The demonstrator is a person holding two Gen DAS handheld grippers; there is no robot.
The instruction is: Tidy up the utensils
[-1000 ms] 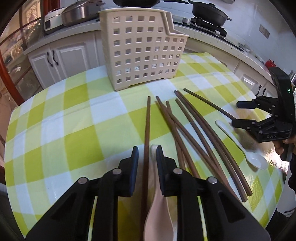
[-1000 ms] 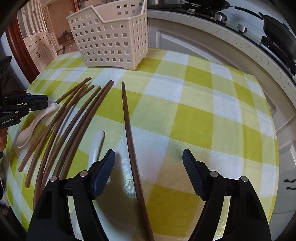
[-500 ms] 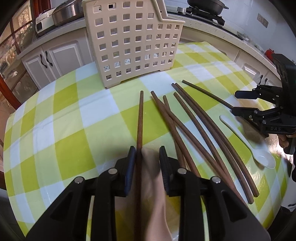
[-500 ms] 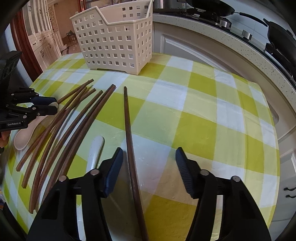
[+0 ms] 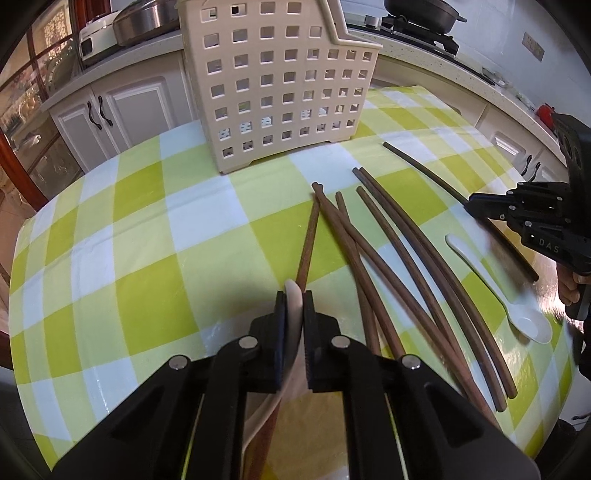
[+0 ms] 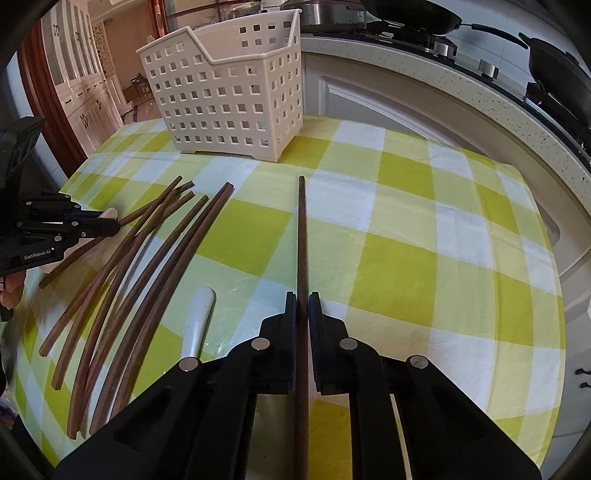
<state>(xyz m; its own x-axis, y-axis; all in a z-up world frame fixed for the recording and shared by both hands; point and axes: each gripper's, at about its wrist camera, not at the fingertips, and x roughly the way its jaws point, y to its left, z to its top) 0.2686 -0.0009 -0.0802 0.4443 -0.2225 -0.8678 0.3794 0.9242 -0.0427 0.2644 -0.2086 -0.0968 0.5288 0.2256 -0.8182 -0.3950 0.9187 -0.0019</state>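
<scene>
My left gripper (image 5: 294,295) is shut on the handle of a beige spoon (image 5: 293,306), just above the checked tablecloth; a brown chopstick (image 5: 308,240) lies beside it. My right gripper (image 6: 303,297) is shut on a dark brown chopstick (image 6: 301,236) that points toward the basket. Several more brown chopsticks (image 5: 399,243) lie fanned in the middle, also in the right wrist view (image 6: 147,258). A white spoon (image 5: 495,288) lies near the right gripper, handle in the right wrist view (image 6: 197,317). The beige perforated basket (image 5: 280,81) stands at the far side (image 6: 229,99).
The round table with yellow-and-white cloth (image 5: 129,240) drops off at its edges. White cabinets (image 5: 110,114) and a counter with pans (image 5: 421,18) lie beyond it. The counter curves close along the table's right side (image 6: 480,122).
Both grippers have closed: the left onto the beige spoon's handle, the right onto the dark chopstick. Both have moved forward toward the basket.
</scene>
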